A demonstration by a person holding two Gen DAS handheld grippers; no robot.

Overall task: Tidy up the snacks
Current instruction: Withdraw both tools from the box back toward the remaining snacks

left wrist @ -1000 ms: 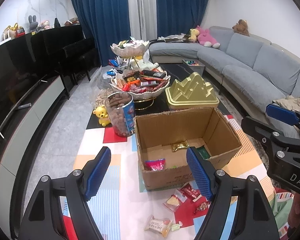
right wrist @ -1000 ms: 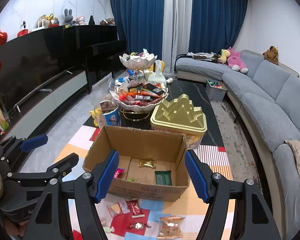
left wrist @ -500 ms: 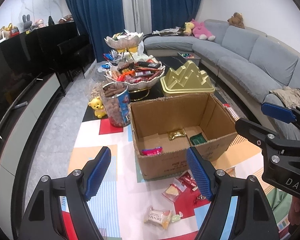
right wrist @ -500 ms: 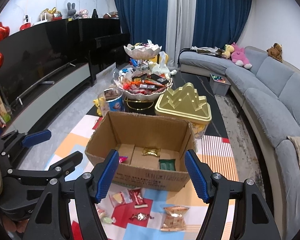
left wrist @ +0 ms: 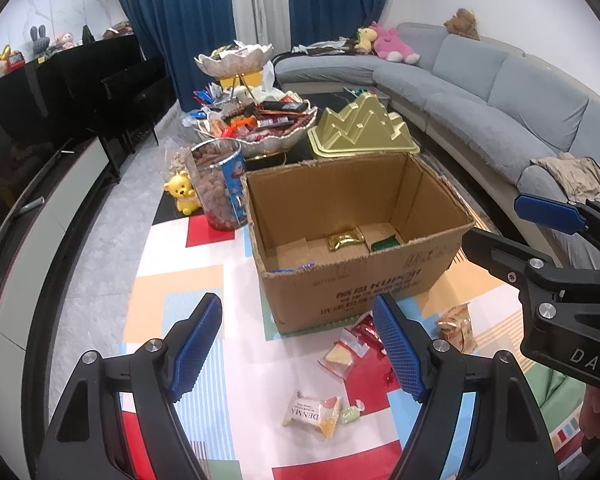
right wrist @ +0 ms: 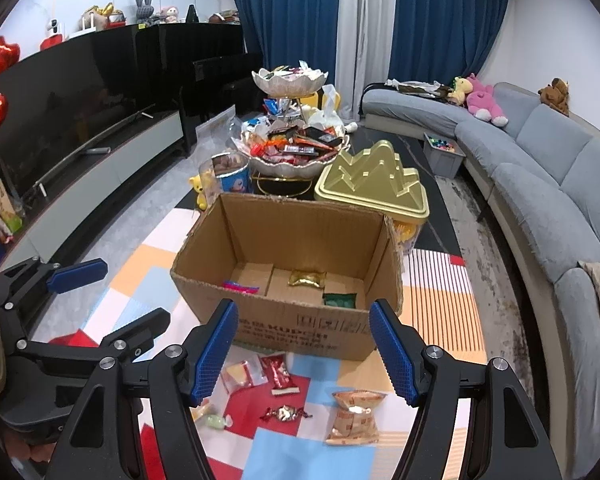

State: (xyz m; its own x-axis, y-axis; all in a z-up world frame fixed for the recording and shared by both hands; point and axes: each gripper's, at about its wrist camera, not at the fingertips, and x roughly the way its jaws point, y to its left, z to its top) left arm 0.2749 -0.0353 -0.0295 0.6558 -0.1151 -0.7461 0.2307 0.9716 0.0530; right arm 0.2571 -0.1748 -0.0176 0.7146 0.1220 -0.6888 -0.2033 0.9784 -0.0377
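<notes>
Snacks lie loose on the patchwork mat (right wrist: 440,308) in front of an open cardboard box (right wrist: 300,330), all below and ahead of both grippers, none touched. Left gripper (left wrist: 300,348) hangs with its jaws wide apart and nothing between them; right gripper (right wrist: 304,350) is likewise spread and empty.

In the left wrist view, a white biscuit packet (left wrist: 312,414) lies on the mat between the two blue pads, nearer the camera than the box, with a pale green sweet (left wrist: 350,414) just beside it. A yellow packet (left wrist: 338,356) and a red packet (left wrist: 366,330) lie close to the box's near wall, by the right-hand pad.

In the right wrist view, a tan packet (right wrist: 354,416) lies between the pads toward the right one, a foil-wrapped sweet (right wrist: 285,413) sits near the centre, and the red packet (right wrist: 278,374) and yellow packet (right wrist: 240,374) lie by the left pad.

Inside the box rest a gold packet (right wrist: 306,278), a green packet (right wrist: 340,300) and a pink packet (right wrist: 240,287), well apart on its floor.

Box rim is ragged and stands open at the top. Behind it, close to the far wall, stand a gold lid (right wrist: 374,182), a tiered bowl stand (right wrist: 292,152) and a tall tub (right wrist: 228,172). Bare mat lies to the left of the box; the sofa (right wrist: 548,184) borders the right side.
</notes>
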